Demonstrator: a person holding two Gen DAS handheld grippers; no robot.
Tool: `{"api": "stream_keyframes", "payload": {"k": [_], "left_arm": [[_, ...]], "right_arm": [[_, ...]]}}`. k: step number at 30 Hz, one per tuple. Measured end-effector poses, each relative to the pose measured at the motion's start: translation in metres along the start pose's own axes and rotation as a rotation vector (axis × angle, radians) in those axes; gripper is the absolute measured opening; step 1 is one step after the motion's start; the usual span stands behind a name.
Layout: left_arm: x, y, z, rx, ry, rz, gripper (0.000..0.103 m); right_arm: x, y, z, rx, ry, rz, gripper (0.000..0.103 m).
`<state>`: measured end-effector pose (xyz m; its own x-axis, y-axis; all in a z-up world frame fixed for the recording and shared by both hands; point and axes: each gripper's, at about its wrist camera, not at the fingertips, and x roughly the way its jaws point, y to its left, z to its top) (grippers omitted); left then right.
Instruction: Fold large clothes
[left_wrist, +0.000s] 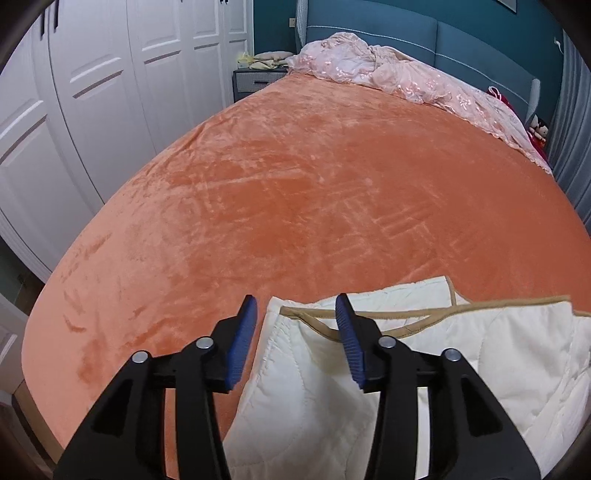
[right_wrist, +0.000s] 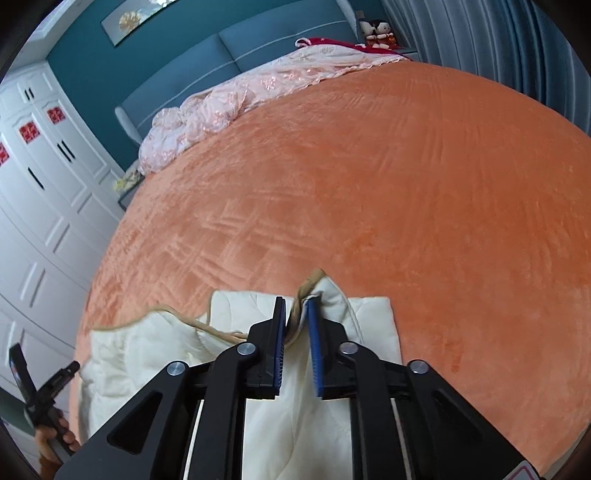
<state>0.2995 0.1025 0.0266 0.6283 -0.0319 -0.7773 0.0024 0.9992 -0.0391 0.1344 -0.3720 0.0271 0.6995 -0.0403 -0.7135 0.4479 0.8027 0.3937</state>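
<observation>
My left gripper (left_wrist: 295, 312) stood with its jaws apart above the near left corner of the garment (left_wrist: 332, 373), nothing between its blue pads (left_wrist: 242, 343), which touched no cloth. The garment, a cream quilted piece with tan trim (left_wrist: 436, 310), lay bunched at the near edge of the bed (left_wrist: 295, 184), on an orange plush cover. My right gripper (right_wrist: 297, 308) was narrow, a fold of the trimmed hem (right_wrist: 308, 286) rising between its pads (right_wrist: 314, 354); the right pad lay against the cloth, while a slim gap showed at the left one (whether it still pinched, I could not tell). A pink embroidered quilt (right_wrist: 221, 99) was heaped at the far end, against a blue headboard (right_wrist: 258, 44). White wardrobe doors (left_wrist: 92, 92) lined the left side. In the right wrist view my left hand (right_wrist: 53, 437) appeared at the lower left corner, gripping its handle.
</observation>
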Motion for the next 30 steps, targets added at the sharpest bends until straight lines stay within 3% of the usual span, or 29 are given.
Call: {"api": "stream_keyframes", "payload": {"k": [2,4,7,9,12,16,18,19,21,24,25,26,27,30], "left_arm": [[-0.006,0.009,0.006,-0.028,-0.001,-0.008,0.054],[-0.020,0.017,0.013,-0.056,-0.032,-0.026,0.063],[-0.051,0.022,0.019,-0.057,-0.095,-0.095,0.073],[-0.058,0.017,0.019,-0.020,-0.095,-0.119,0.092],[-0.037,0.011,0.016,0.003,0.010,-0.156,0.093],[0.007,0.020,0.007,-0.069,0.145,-0.169,0.091],[0.019,0.024,0.001,-0.105,0.187,-0.188,0.083],[0.024,0.025,0.000,-0.113,0.203,-0.202,0.081],[0.029,0.023,-0.004,-0.107,0.226,-0.239,0.066],[0.029,0.011,-0.007,-0.042,0.235,-0.251,0.057],[0.030,0.007,-0.008,-0.021,0.233,-0.243,0.051],[0.031,0.005,-0.008,-0.005,0.234,-0.232,0.033],[0.033,0.004,-0.006,-0.001,0.237,-0.219,0.023],[0.034,0.005,0.003,-0.021,0.207,-0.204,0.011]], "right_arm": [[-0.015,-0.003,0.007,0.016,-0.058,0.002,0.025],[-0.032,-0.004,0.014,0.031,-0.108,0.016,0.041],[-0.049,0.005,0.017,-0.033,-0.135,0.012,0.056],[-0.044,0.012,0.013,-0.118,-0.119,-0.018,0.069],[-0.019,0.009,0.012,-0.162,-0.016,-0.055,0.070],[0.011,-0.001,0.004,-0.133,0.072,-0.056,0.068],[0.022,-0.004,0.001,-0.122,0.104,-0.049,0.064],[0.027,-0.005,0.000,-0.116,0.120,-0.044,0.054],[0.035,-0.006,-0.003,-0.106,0.149,-0.036,0.040],[0.041,-0.005,-0.006,-0.109,0.157,-0.020,0.013],[0.040,-0.004,-0.005,-0.106,0.148,-0.015,0.011],[0.039,-0.003,-0.003,-0.103,0.135,-0.013,0.010],[0.038,-0.001,0.000,-0.100,0.120,-0.014,0.009],[0.033,0.001,0.011,-0.078,0.066,-0.009,0.008]]}}
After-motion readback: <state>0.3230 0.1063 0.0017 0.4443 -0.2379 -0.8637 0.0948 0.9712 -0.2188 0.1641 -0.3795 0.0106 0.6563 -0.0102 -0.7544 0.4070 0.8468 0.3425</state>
